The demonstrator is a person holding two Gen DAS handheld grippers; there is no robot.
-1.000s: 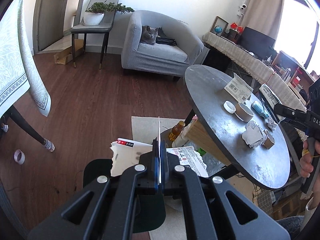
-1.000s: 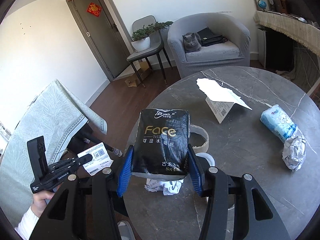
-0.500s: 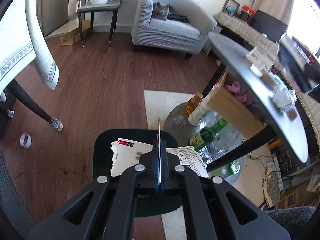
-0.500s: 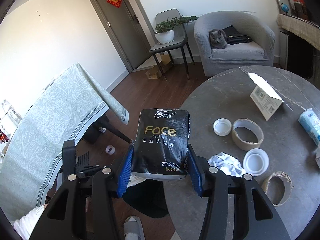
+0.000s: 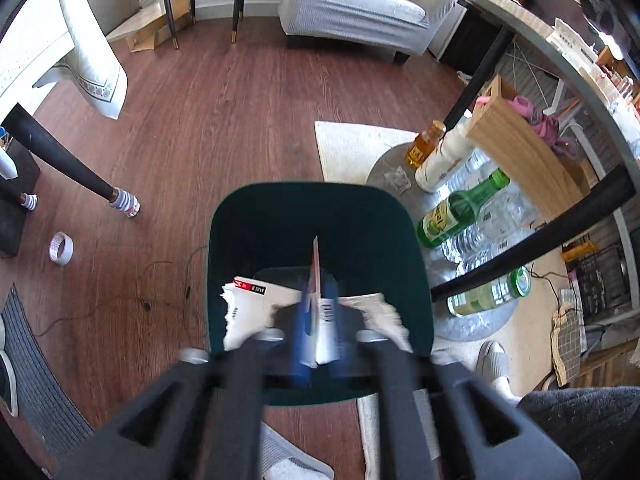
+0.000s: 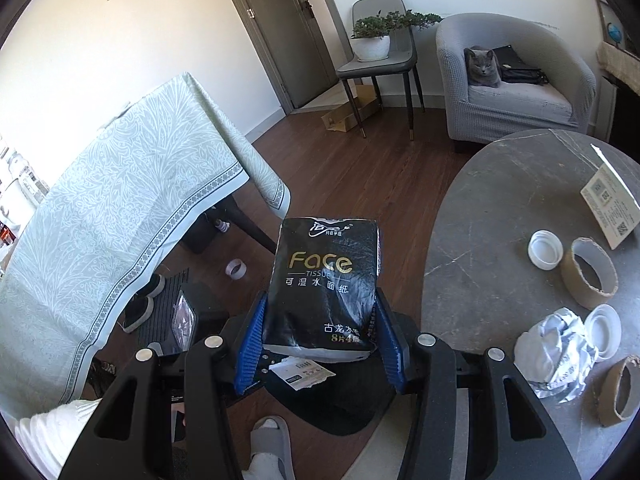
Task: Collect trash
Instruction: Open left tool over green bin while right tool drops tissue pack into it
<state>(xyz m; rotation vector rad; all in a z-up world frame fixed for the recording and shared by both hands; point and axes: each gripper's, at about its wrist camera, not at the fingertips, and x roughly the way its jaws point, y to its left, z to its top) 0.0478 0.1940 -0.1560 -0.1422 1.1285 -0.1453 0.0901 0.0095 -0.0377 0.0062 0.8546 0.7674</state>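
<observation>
My left gripper is blurred with motion directly over the dark green trash bin; a torn white paper card stands edge-on between its blue pads, jaws looking slightly parted. More torn paper lies below in the bin. My right gripper is shut on a black "Face" tissue pack, held above the floor left of the round grey table. The bin and the left gripper's paper show underneath it.
On the table lie cardboard tape cores, white lids, crumpled foil and a folded leaflet. Bottles stand under the table. A tape roll lies on the floor. A clothed table stands left; a cat sits in the armchair.
My left gripper moved down over the bin with the card and its jaws blur as they seem to start parting. My right gripper carried the tissue pack left, off the table toward the bin.
</observation>
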